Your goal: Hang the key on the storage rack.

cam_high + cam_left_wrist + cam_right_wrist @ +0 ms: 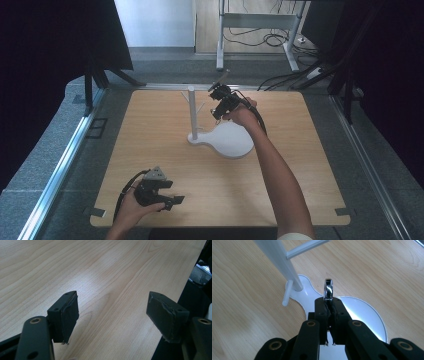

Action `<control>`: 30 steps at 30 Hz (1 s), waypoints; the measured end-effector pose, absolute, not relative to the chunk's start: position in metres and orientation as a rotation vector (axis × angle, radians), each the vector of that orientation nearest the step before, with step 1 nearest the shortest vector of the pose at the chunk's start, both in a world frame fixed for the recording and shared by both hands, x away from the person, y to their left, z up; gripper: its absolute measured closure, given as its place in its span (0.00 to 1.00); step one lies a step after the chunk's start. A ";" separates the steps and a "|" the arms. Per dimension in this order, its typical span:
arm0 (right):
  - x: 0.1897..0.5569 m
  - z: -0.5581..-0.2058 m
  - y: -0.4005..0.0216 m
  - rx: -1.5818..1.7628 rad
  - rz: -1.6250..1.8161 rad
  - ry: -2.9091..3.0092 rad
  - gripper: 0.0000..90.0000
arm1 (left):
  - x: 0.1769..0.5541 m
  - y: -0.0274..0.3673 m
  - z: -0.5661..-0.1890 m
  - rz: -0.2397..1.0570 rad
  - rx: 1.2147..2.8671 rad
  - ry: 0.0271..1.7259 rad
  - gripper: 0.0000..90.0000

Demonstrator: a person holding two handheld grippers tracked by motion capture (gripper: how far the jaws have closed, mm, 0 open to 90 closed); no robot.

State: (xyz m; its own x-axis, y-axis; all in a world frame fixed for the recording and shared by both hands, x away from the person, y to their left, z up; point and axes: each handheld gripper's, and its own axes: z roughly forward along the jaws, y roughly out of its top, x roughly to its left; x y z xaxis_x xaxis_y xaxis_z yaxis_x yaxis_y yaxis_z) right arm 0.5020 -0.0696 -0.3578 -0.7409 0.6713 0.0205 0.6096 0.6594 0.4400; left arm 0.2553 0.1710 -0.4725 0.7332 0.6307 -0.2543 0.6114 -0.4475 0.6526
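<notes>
A white stand with a tall pole and thin side pegs rises from a flat white base at the middle of the wooden table. My right gripper hovers just right of the pole, above the base. In the right gripper view its jaws are shut on a shiny silver ring, which stands on edge above the tips, near the pole and a short lower peg. My left gripper rests near the table's front edge, open, with bare wood between its pads.
The wooden table has its front edge close behind the left gripper, seen as a dark drop in the left gripper view. A longer peg juts from the pole higher up. A metal frame and cables lie on the floor beyond.
</notes>
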 end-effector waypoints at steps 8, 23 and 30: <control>0.512 -0.357 -0.065 1.074 0.636 2.716 0.94 | 0.256 0.173 -0.472 0.032 2.171 0.932 0.29; 0.529 -0.351 -0.049 1.071 0.623 2.708 0.94 | 0.257 0.176 -0.472 0.025 2.162 0.933 0.29; 0.530 -0.347 -0.040 1.048 0.619 2.704 0.94 | 0.256 0.177 -0.471 0.025 2.160 0.930 0.29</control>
